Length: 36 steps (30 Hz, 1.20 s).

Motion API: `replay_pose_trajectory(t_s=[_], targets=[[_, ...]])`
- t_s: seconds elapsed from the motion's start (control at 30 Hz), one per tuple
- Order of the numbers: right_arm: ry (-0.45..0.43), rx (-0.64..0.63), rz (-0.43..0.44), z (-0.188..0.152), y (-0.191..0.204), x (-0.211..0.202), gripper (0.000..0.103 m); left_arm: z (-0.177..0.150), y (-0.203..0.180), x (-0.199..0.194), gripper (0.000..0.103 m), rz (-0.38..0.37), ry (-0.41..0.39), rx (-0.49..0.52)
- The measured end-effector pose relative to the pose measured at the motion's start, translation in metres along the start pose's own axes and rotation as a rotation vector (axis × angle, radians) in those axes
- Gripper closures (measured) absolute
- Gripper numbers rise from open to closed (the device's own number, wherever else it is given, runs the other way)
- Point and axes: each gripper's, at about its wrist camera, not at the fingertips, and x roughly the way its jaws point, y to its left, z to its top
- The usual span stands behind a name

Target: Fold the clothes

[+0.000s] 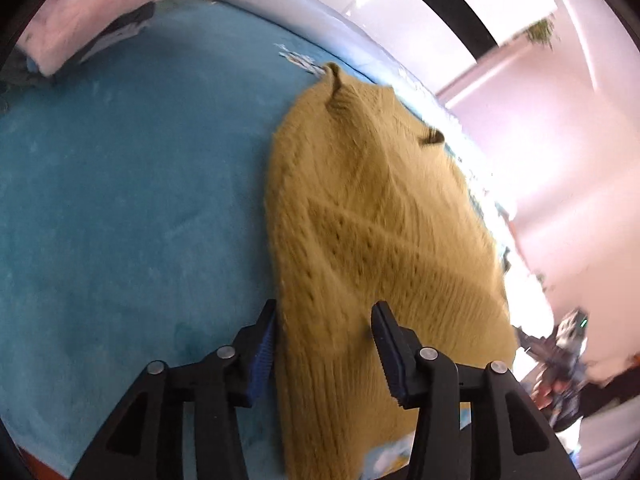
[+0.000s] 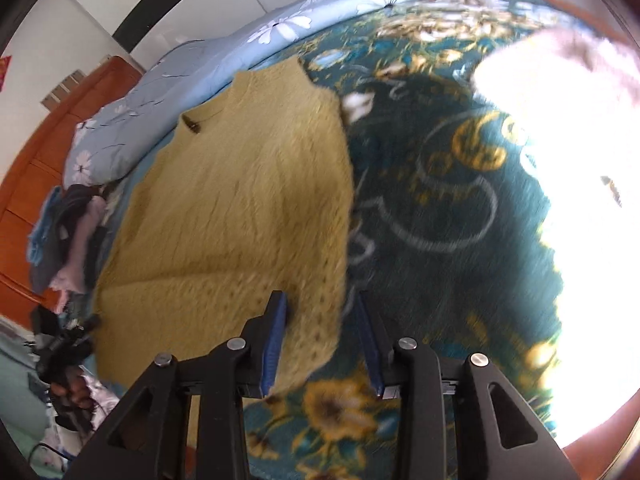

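Observation:
A mustard-yellow knitted sweater [image 1: 372, 216] lies flat on the bed, neck end far from me. My left gripper [image 1: 324, 324] is open, its jaws standing over the sweater's near left edge with knit between them. The sweater also shows in the right wrist view [image 2: 240, 200]. My right gripper [image 2: 322, 312] is open above the sweater's near right corner, left finger over the knit, right finger over the blanket. Neither gripper holds the fabric.
The sweater lies partly on a plain teal blanket [image 1: 120, 200] and partly on a dark floral blanket [image 2: 440, 220]. A pink folded item [image 1: 100, 12] lies far left. A blue floral quilt [image 2: 240, 48] and a clothes pile [image 2: 72, 232] lie beyond. The other gripper [image 2: 60, 352] shows at left.

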Motion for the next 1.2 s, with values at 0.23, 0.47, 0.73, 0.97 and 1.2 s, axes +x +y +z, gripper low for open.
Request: replay_pose_trajectory(t_s=[0.23,0.47,0.73,0.97,1.2], targets=[[0.003,0.013,0.035,-0.004,0.008,0.002,0.068,-0.003,-0.013,-0.004,0.087,0.050,-0.028,0.046],[-0.031,0.000,0.156,0.024,0.034,-0.010,0.089,0.003,-0.006,-0.008,0.088,0.018,-0.052,-0.006],[-0.009,-0.140,0.179,0.095,0.120,0.030,0.091,0.008,0.007,-0.008,0.088,0.008,-0.061,-0.076],[0.120,-0.210,0.019,0.095,0.143,0.104,0.091,0.011,0.011,0.001,0.087,0.028,-0.029,-0.092],[0.066,-0.226,0.043,0.081,0.129,0.068,0.071,0.010,0.014,0.005,0.086,0.034,-0.022,-0.090]])
